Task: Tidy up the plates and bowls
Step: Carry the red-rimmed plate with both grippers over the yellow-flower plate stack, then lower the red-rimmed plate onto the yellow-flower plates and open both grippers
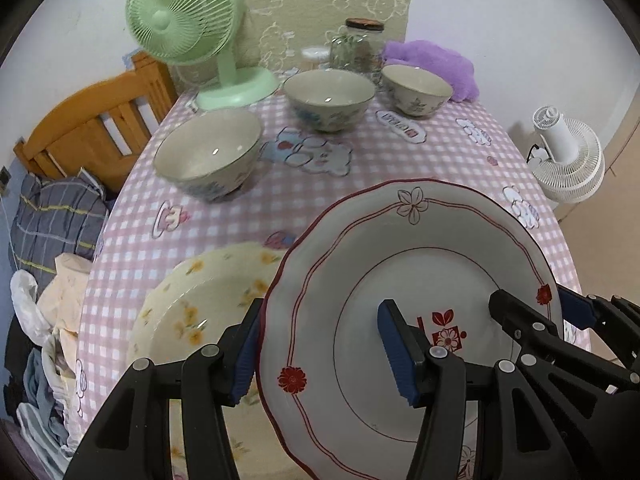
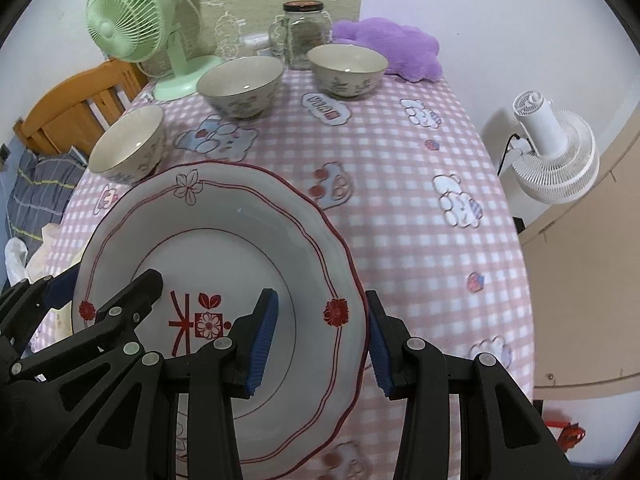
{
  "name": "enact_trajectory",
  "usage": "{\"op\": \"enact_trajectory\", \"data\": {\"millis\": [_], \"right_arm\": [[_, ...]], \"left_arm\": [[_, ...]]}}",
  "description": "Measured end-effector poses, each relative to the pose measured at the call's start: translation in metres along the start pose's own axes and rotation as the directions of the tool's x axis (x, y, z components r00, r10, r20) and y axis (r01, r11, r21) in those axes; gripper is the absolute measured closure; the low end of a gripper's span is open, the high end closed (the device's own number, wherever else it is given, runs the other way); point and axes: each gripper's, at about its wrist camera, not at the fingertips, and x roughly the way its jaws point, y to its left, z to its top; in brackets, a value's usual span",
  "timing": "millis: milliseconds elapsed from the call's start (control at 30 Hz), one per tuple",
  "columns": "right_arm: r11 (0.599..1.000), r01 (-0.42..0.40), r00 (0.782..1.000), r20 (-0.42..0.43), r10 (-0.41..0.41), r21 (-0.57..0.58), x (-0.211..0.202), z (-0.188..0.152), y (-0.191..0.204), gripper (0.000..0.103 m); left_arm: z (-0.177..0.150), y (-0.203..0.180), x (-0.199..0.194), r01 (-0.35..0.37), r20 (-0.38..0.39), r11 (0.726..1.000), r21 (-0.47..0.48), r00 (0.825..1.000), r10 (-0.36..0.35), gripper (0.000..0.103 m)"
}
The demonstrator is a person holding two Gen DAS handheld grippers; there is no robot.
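Fingers of left gripper [image 1: 326,350] & right gripper [image 2: 320,338] both clamp red-trim plate [image 1: 404,280] rims; keep level, land centred on yellow-flower plate [image 1: 192,304]

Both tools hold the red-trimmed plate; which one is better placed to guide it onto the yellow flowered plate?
Probably the left tool. It grips the red-trimmed plate on the side next to the yellow flowered plate; the right tool holds the far rim.

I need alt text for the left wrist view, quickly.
Both grippers hold a red-trimmed white plate by opposite rims above a pink checked tablecloth. A yellow-flowered plate lies to its left; three bowls and a green fan stand beyond.
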Motion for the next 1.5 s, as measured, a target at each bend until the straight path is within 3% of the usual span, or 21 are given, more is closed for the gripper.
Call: {"op": "enact_trajectory", "data": {"millis": [533,733,1333,1400,1433,1500], "right_arm": [[0.999,0.005,0.998,-0.059,-0.007,-0.035,0.017,-0.018,0.086,0.057],[0.999,0.010,0.996,-0.088,-0.015,-0.054,0.029,-0.018,0.106,0.057],[1.000,0.008,0.992,-0.126,-0.008,-0.004,0.036,-0.020,0.101,0.057],[1.000,0.003,0.994,-0.106,-0.004,-0.007,0.030,-0.020,0.098,0.063],[1.000,-0.003,0.994,-0.107,0.001,-0.018,0.029,-0.020,0.098,0.073],[1.000,0.002,0.995,-0.104,-0.005,-0.029,0.030,-0.020,0.099,0.075]], "left_arm": [[-0.033,0.078,0.014,0.000,-0.066,1.000,-0.028,0.998,-0.002,0.046],[-0.039,0.091,0.021,-0.015,-0.082,1.000,-0.019,0.997,0.013,0.046],[-0.037,0.092,0.030,-0.036,-0.072,0.999,0.041,0.997,0.039,0.046],[-0.038,0.092,0.030,-0.036,-0.070,0.998,0.043,0.997,0.039,0.046],[-0.038,0.092,0.030,-0.038,-0.070,0.998,0.043,0.997,0.041,0.046],[-0.037,0.091,0.030,-0.046,-0.069,0.998,0.048,0.996,0.049,0.046]]}}
